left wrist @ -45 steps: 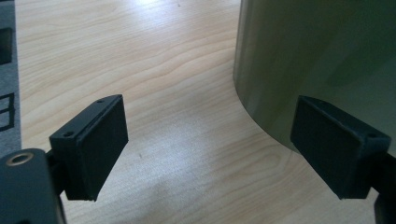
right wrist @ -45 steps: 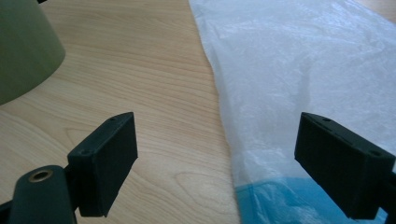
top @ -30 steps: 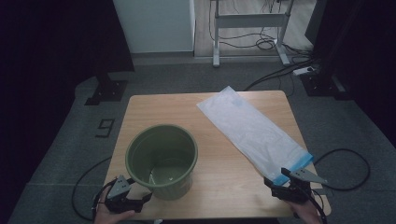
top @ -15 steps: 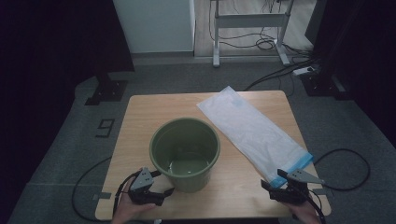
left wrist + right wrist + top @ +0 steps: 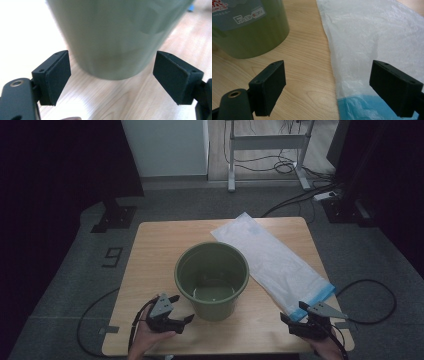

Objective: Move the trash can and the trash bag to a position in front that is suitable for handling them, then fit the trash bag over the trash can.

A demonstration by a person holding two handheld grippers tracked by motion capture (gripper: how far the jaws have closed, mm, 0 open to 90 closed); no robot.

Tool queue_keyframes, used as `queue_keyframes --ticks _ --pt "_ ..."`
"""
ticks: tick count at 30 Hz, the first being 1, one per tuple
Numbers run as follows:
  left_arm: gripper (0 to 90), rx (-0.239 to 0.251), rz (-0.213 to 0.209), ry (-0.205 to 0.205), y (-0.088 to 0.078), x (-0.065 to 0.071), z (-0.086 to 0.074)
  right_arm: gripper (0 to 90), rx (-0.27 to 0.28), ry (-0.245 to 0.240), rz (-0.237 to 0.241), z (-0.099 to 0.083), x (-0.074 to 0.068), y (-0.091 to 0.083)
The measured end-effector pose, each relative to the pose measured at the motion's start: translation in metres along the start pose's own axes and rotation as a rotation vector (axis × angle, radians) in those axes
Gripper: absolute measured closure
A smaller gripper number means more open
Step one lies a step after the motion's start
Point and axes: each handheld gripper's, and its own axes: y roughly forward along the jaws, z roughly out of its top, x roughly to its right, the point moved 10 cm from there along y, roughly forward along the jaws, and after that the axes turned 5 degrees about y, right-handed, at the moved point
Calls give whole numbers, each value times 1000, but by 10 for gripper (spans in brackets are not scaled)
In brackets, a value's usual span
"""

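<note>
A green plastic bucket (image 5: 212, 279) stands upright and empty near the middle of the wooden table (image 5: 155, 250). A long white plastic bag (image 5: 272, 261) with a blue end lies flat to its right, running diagonally. My left gripper (image 5: 179, 315) is open at the front left, just short of the bucket's base (image 5: 112, 42), jaws wide apart and touching nothing. My right gripper (image 5: 296, 316) is open at the front right, hovering at the bag's blue end (image 5: 372, 110), with the bucket (image 5: 247, 27) off to its left.
The table stands on a grey floor. A black stand base (image 5: 114, 215) sits at the back left and a metal desk frame (image 5: 267, 142) with cables at the back. A black cable (image 5: 370, 300) loops on the floor to the right.
The bucket has slid right, from the table's front left towards the middle, and the left gripper has followed it right. The right gripper has barely moved.
</note>
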Motion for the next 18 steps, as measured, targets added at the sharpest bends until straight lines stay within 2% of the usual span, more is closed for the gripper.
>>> queue_keyframes --ticks 2,4,5,6,10,11,12,13,15,18 --pt "143 -4 37 -29 -4 -8 -6 131 18 -3 -22 4 -1 1" --pt "142 -7 54 -44 -6 -13 -9 131 24 0 -33 7 -2 2" --pt "143 -11 66 -59 -7 -17 -11 131 36 -3 -61 14 -3 7" --pt "145 -16 86 -79 -8 -23 -13 132 36 2 -65 17 -3 10" --pt "146 -19 110 -94 -9 -32 -16 133 24 26 -84 31 -7 30" --pt "145 -29 130 -95 -8 -35 -19 133 18 34 -86 33 -8 36" --pt "143 -29 130 -95 -8 -35 -19 133 18 34 -86 33 -8 36" --pt "144 -34 157 -94 -8 -38 -22 132 11 43 -120 39 -10 51" --pt "144 -28 159 -108 -8 -39 -23 132 3 56 -121 43 -14 62" --pt "144 -37 156 -104 -8 -40 -25 131 -5 64 -130 47 -17 74"
